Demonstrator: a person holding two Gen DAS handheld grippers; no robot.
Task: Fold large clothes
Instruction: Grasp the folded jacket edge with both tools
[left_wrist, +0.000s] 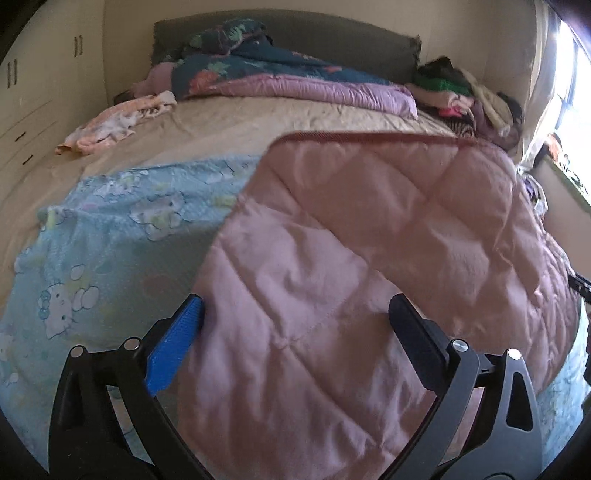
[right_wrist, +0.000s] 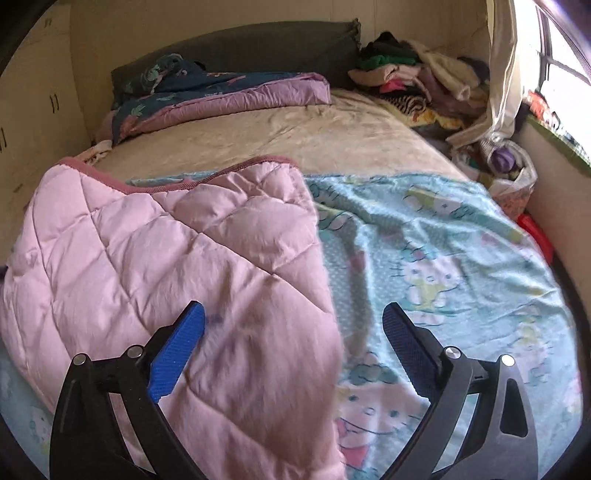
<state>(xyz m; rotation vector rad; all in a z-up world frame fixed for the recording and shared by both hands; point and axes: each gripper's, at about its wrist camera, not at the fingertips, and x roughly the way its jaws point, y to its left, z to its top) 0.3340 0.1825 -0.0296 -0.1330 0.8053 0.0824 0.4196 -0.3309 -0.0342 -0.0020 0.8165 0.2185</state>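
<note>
Left gripper (left_wrist: 295, 310): fingers spread wide over the pink quilted side, pinching nothing.
Right gripper (right_wrist: 293, 317): spread too, straddling the folded edge, empty.
Quilt (right_wrist: 166, 240): lies on the bed (right_wrist: 295, 133), pink quilted side folded over its blue cartoon-print face (right_wrist: 443, 240).
Doing it well: pinch both near corners of the pink layer, lift together, align edges before laying down.
Beyond: clothes pile (right_wrist: 413, 77) by the headboard (right_wrist: 258, 48).

Both grippers (left_wrist: 295, 314) (right_wrist: 293, 321): black frames, blue ribbed pads (right_wrist: 177, 354) (silver screws).
</note>
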